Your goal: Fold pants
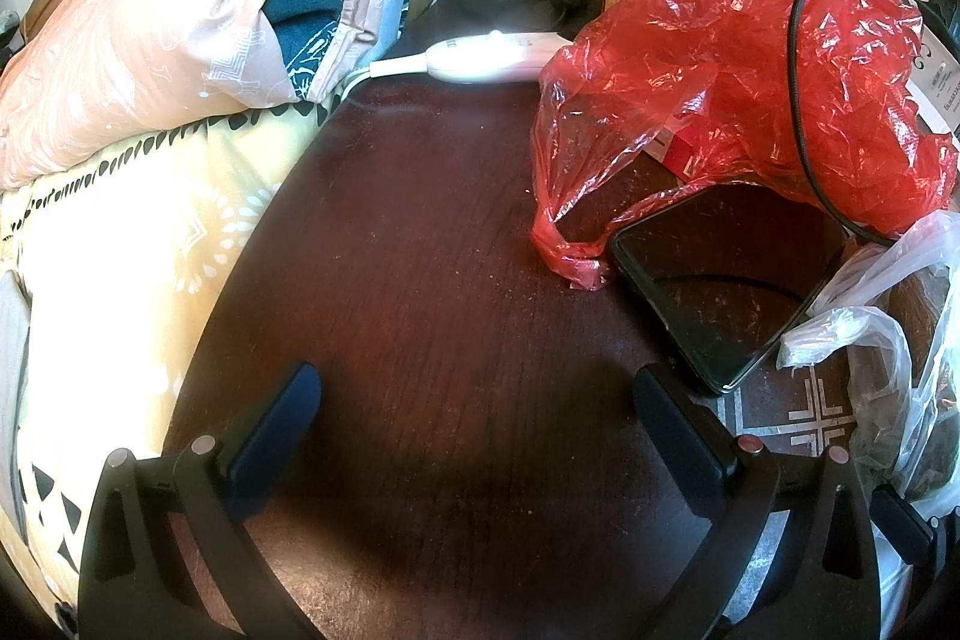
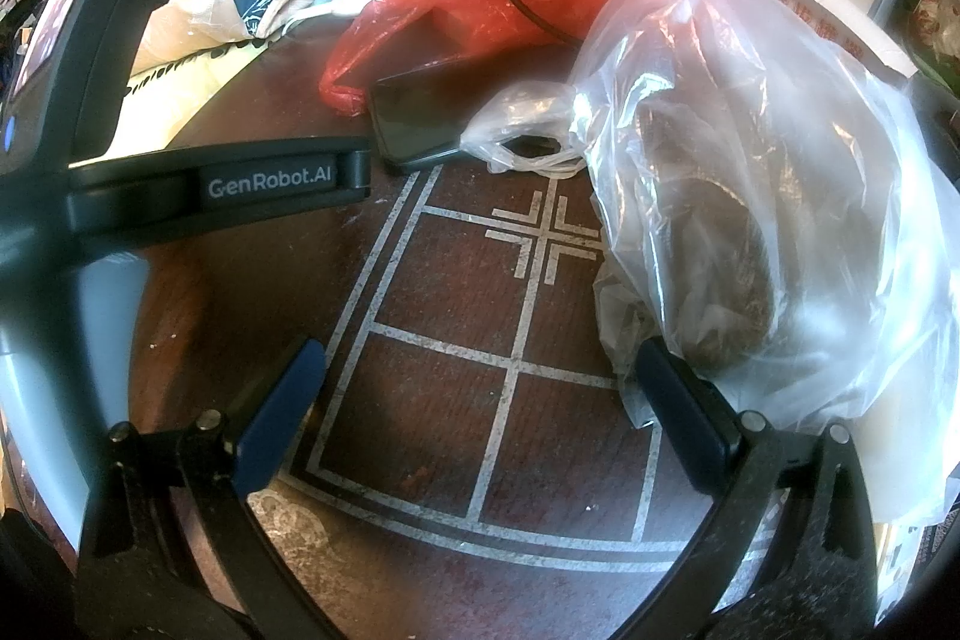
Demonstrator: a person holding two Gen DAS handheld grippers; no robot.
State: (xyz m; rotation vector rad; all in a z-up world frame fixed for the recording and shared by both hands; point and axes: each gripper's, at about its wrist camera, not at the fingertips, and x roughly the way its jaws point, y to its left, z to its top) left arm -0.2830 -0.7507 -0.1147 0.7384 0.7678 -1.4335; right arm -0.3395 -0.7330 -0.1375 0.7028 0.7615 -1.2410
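No pants show in either view. My left gripper (image 1: 477, 388) is open and empty, low over a dark red-brown table (image 1: 420, 250). My right gripper (image 2: 480, 364) is open and empty over the same table (image 2: 432, 400), where white inlaid lines cross it. The left gripper's black body (image 2: 180, 184) shows at the left of the right wrist view. A peach pillow with a dark blue patterned cloth (image 1: 180, 22) lies on a yellow patterned bed cover (image 1: 120, 268) to the left.
A red plastic bag (image 1: 750, 70) with a black cable lies at the back right. A black phone (image 1: 708, 292) lies in front of it. A clear bag of brown stuff (image 2: 750, 196) touches my right finger. A white corded controller (image 1: 480, 52), a can and boxes stand behind.
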